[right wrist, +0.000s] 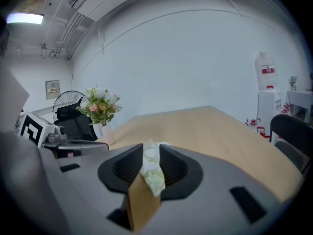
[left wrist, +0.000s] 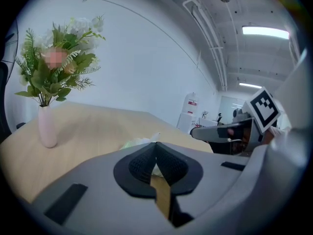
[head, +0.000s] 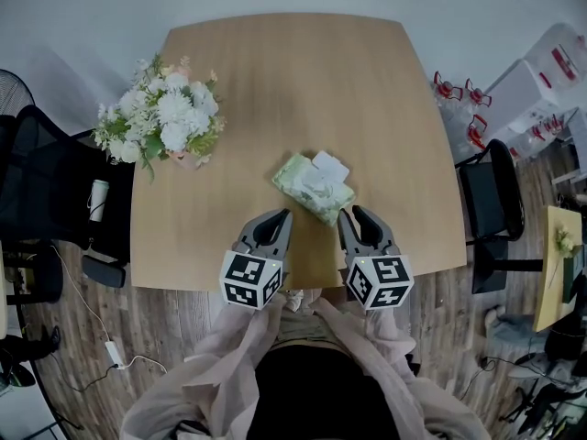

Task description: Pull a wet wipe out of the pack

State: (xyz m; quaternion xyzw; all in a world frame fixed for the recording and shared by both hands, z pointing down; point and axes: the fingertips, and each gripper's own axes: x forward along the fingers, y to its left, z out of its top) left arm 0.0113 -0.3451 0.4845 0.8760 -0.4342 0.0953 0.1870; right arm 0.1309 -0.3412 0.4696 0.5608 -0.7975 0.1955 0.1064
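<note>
A wide wooden desk (head: pixel 275 71) fills the middle of the head view, with a black office chair (head: pixel 46 186) off its left edge. A bouquet (head: pixel 163 117) of white and pale pink flowers stands in a pink vase (left wrist: pixel 47 126) near the desk's left side, well apart from everything else. Both claws reach over the near edge. The left claw (head: pixel 282 214) points at the near left of the pack (head: pixel 312 189); its pads meet at the tips and hold nothing. The right claw (head: pixel 350 212) sits just beside the pack's near right corner with its jaws spread apart, and the pack (right wrist: pixel 151 173) shows in the gap between them without either pad pressing on it. The pale green pack lies slantwise near the front middle of the desk. A white piece (head: pixel 328 165) rises at its far end; whether it is a wipe or the flap cannot be told.
</note>
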